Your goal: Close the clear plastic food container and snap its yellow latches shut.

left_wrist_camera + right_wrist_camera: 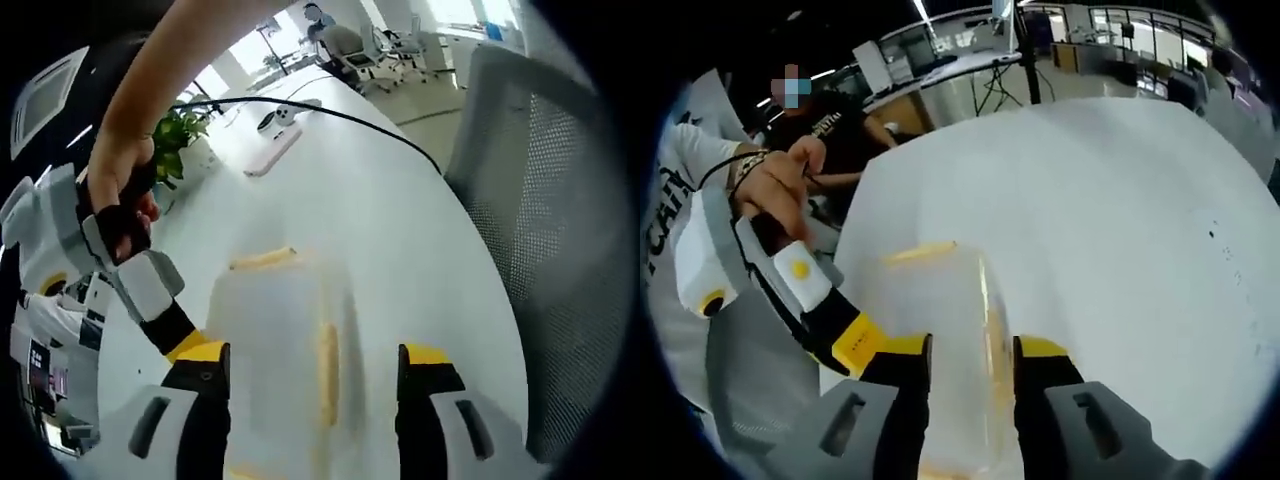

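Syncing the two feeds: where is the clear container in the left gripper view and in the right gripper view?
Left gripper view: container lower centre, between that view's own jaws, a yellow latch down its near side.
Right gripper view: container lower centre, between that view's own jaws, which stand closer together.
Shared landmark: the white table under it, and the yellow latch along its far edge.

No readable text, label or number anywhere.

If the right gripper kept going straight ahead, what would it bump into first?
Probably the clear plastic food container with yellow latches, which sits right between and ahead of the right gripper fingers; depth is hard to judge.
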### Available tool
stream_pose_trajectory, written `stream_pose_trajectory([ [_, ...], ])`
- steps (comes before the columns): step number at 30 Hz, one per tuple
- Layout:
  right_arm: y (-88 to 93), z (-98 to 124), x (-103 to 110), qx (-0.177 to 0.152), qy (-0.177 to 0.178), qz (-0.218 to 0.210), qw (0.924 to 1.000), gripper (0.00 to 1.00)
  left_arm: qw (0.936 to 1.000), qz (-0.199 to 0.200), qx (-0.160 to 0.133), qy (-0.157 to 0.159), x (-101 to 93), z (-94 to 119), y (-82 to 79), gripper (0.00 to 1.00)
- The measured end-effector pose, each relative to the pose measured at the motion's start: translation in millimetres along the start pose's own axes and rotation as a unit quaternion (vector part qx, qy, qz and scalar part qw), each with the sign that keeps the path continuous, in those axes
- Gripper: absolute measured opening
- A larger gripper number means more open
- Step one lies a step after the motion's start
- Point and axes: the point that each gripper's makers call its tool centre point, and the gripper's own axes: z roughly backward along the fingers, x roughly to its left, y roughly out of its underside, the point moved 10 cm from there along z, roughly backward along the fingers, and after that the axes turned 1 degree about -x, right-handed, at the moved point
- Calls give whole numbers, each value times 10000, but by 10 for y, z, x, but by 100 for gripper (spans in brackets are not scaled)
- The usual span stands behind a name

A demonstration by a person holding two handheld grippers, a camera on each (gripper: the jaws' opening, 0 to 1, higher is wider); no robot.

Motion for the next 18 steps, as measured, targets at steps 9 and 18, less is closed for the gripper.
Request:
stream_pose_trajectory([
  [9,22,40,19,-9,166,46,9999,38,9999,138,8,55,-11,33,40,65],
  [18,19,120,33,-232,245,-26,9994,40,9997,238,5,-43,29,104,75,67],
])
